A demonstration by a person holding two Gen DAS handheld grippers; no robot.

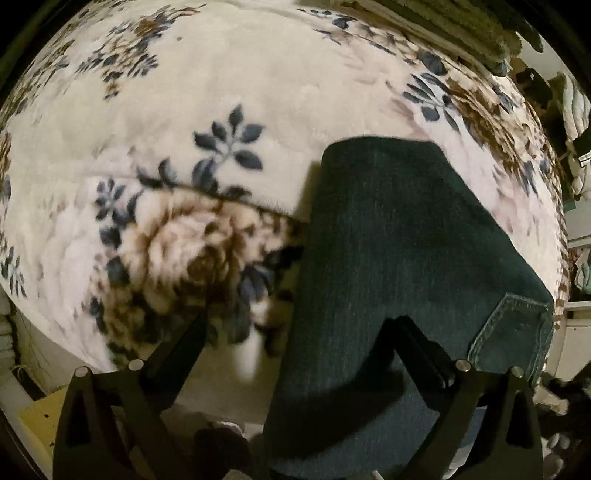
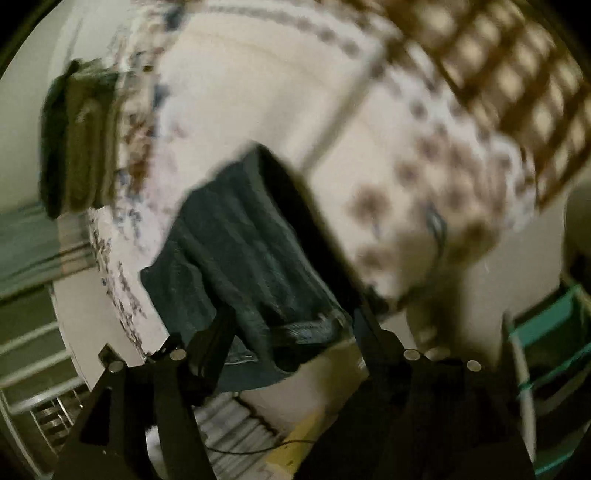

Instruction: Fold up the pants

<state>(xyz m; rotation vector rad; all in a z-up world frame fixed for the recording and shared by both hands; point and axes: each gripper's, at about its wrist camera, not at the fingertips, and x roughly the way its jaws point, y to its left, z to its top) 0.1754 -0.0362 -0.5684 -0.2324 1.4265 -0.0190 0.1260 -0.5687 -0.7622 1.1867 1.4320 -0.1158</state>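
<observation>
Dark blue-green jeans (image 1: 399, 236) lie folded in a long strip on a floral blanket (image 1: 221, 92), one end hanging over the bed's near edge, a stitched back pocket (image 1: 513, 332) at the lower right. My left gripper (image 1: 299, 332) is open; its right finger (image 1: 417, 343) rests over the jeans, its left finger (image 1: 184, 343) over the blanket edge. In the blurred right wrist view the jeans (image 2: 240, 266) hang off the bed edge, and my right gripper (image 2: 291, 325) is open with its jaws either side of the hem, holding nothing.
A stack of folded fabric (image 1: 443, 29) lies at the blanket's far edge. Shelves with clothes (image 1: 576, 110) stand to the right. In the right wrist view a dark folded pile (image 2: 77, 140) sits on the bed, and a teal crate (image 2: 554, 332) stands on the floor.
</observation>
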